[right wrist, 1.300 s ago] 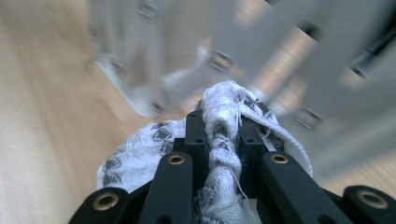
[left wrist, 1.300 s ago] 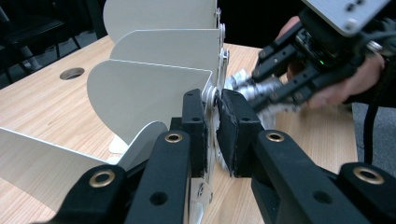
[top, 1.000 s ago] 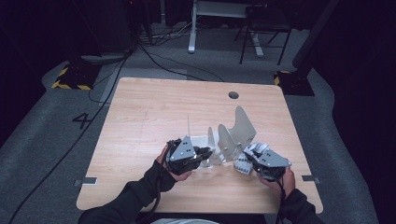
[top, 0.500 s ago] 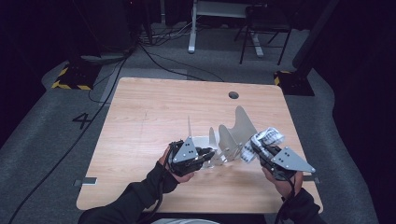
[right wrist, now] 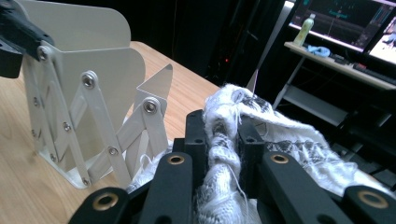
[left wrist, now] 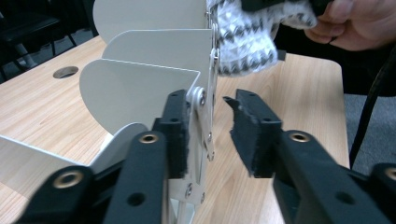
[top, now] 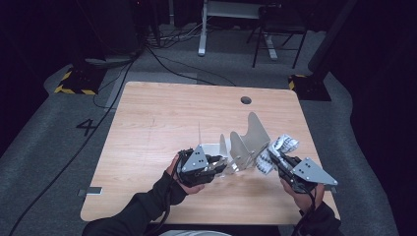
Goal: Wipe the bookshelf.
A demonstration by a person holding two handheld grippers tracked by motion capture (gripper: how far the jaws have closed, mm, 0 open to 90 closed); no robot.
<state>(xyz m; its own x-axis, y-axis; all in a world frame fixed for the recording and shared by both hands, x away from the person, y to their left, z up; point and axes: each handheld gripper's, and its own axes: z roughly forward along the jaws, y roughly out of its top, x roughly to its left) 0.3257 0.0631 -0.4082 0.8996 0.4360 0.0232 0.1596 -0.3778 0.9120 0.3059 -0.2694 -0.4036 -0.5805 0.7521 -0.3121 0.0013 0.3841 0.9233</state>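
Note:
A cream metal folding rack (top: 248, 142) with curved dividers and scissor links stands on the wooden table (top: 162, 113). My left gripper (top: 221, 164) is at its near-left end. In the left gripper view the jaws (left wrist: 212, 126) have just been opening. The rack's link bar (left wrist: 203, 121) stands between them, against the left pad, and the right pad is apart from it. My right gripper (top: 275, 158) is shut on a white and black knitted cloth (top: 282, 145), held up beside the rack's right end. The cloth (right wrist: 219, 140) bunches between its pads, with the rack (right wrist: 84, 60) to the left.
A round cable hole (top: 246, 100) is in the table's far right part. Beyond the table are a chair and desk legs (top: 275, 44) and floor cables (top: 147, 54). Monitors on a shelf (right wrist: 336, 51) show in the right gripper view.
The right gripper has lifted the knitted cloth off the table and up beside the rack. The left hand has stayed at the rack's near end.

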